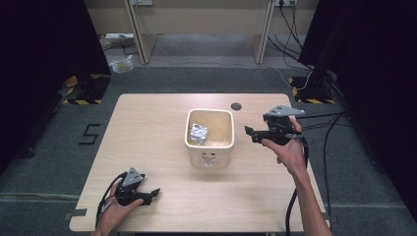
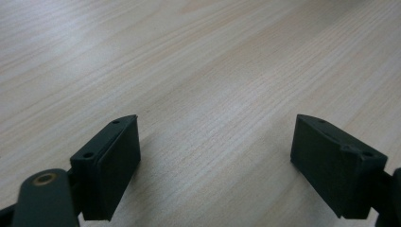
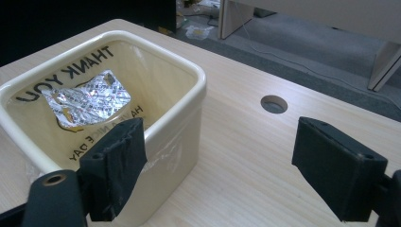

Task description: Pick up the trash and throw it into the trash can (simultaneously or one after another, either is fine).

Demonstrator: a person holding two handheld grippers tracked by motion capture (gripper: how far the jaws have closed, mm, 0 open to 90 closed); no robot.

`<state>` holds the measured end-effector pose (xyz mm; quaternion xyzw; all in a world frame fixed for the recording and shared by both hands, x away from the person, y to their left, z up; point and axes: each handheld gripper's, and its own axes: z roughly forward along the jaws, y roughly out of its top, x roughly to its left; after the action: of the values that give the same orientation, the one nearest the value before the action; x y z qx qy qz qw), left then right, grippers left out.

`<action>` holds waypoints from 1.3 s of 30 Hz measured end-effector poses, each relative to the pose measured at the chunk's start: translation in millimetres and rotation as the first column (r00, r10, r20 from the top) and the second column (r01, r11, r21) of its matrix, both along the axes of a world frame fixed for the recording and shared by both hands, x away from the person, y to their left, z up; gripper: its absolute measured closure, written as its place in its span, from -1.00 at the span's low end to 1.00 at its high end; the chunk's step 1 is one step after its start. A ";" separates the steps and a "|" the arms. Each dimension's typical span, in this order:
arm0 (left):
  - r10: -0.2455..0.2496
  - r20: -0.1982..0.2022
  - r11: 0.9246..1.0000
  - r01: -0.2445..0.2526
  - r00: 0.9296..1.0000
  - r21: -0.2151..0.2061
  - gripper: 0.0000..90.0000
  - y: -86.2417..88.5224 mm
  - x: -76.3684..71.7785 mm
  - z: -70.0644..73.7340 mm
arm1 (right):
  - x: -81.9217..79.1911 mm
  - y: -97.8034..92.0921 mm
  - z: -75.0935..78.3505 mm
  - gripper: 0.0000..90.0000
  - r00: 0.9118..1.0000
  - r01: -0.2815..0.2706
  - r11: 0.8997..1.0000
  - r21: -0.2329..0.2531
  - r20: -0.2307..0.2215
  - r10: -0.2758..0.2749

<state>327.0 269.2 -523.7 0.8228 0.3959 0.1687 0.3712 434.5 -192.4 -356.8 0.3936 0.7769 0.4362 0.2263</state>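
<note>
Tabletop (image 1: 147,123): light wood, with a round cable hole (image 1: 236,106) near the far edge.
Bin (image 1: 210,147): cream square tub lined with a printed plastic bag, standing mid-tabletop, slightly toward the far edge.
Right gripper (image 1: 250,132): held just beside the bin's right wall, fingers spread and empty.
Left gripper (image 1: 155,192): low near the front-left corner, fingers released, bare wood between them.
Foil wad (image 1: 198,133): crumpled silver piece lying inside the bin, against its left side.
Progress: judged essentially complete, since the foil sits in the bin and both grippers are free; withdrawing remains.
Unclear: the bin's bottom under the foil is hidden; the liner's print is partly cut off.
</note>
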 end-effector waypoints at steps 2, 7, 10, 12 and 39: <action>0.000 0.000 1.000 0.000 1.000 0.000 -0.65 0.0 0.0 0.0 | -1.7 -1.4 -3.4 -0.59 1.000 0.003 1.000 -0.008 -0.003 -0.003; 0.001 -0.001 1.000 -0.001 1.000 -0.002 -0.65 -0.1 -0.1 -0.1 | -5.2 -4.0 -12.0 -0.59 1.000 0.008 1.000 -0.016 -0.006 -0.008; 0.001 -0.001 1.000 -0.001 1.000 -0.002 -0.65 -0.1 -0.1 -0.1 | -7.5 -5.6 -16.0 -0.60 1.000 0.014 1.000 -0.017 -0.005 -0.014; 0.001 -0.001 1.000 -0.001 1.000 -0.002 -0.65 -0.1 -0.1 -0.1 | -8.5 -6.3 -17.9 -0.60 1.000 0.014 1.000 -0.015 -0.005 -0.014; 0.001 -0.001 1.000 -0.001 1.000 -0.002 -0.65 -0.1 0.0 -0.1 | -22.9 -9.7 -53.5 -0.59 1.000 0.021 1.000 -0.010 -0.010 -0.021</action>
<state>326.9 269.1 -523.7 0.8223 0.3965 0.1681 0.3719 411.6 -202.1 -410.3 0.4028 0.7761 0.4280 0.2286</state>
